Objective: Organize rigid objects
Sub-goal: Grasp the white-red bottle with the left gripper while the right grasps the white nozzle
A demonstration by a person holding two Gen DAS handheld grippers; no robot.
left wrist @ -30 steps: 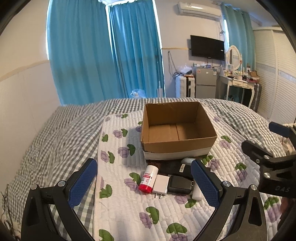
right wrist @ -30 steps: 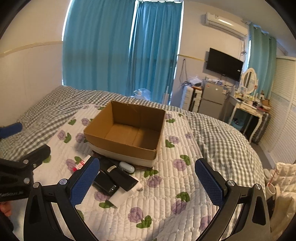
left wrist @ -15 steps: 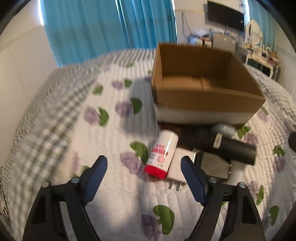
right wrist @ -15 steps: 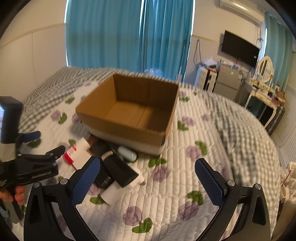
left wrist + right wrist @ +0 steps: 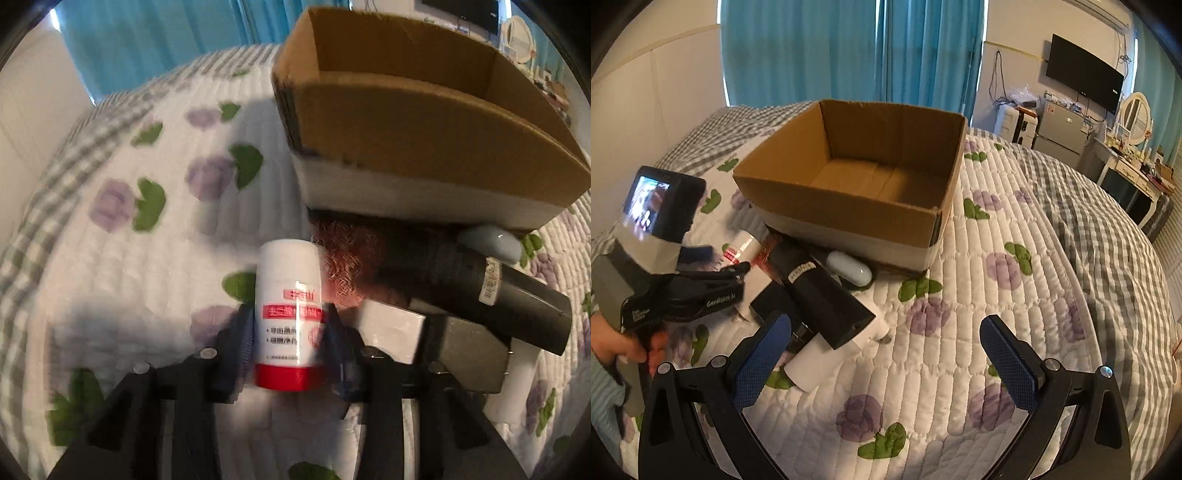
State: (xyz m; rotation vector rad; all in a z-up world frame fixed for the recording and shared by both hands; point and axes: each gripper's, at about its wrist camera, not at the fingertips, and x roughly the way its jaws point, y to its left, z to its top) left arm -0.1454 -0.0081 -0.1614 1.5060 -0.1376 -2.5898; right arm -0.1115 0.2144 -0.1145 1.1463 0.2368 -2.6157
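A white bottle with a red cap (image 5: 290, 317) lies on the quilt in front of an open cardboard box (image 5: 424, 129). My left gripper (image 5: 290, 332) has its jaws closed against both sides of the bottle. In the right wrist view the left gripper (image 5: 713, 266) is at the bottle (image 5: 740, 245). My right gripper (image 5: 886, 354) is open and empty above the quilt, in front of the box (image 5: 864, 199). Beside the bottle lie a black tube (image 5: 820, 295), a pale blue case (image 5: 849, 271), a black block (image 5: 461, 350) and a white charger (image 5: 391, 328).
A white cylinder (image 5: 831, 354) lies under the black tube. A reddish curly pad (image 5: 347, 266) sits against the box. The flowered quilt (image 5: 979, 295) covers a checked bed. A fridge and a dresser (image 5: 1126, 173) stand at the far right.
My left gripper has moved down and forward to the bottle and closed its jaws on it. My right gripper has moved slightly closer to the box and stays open.
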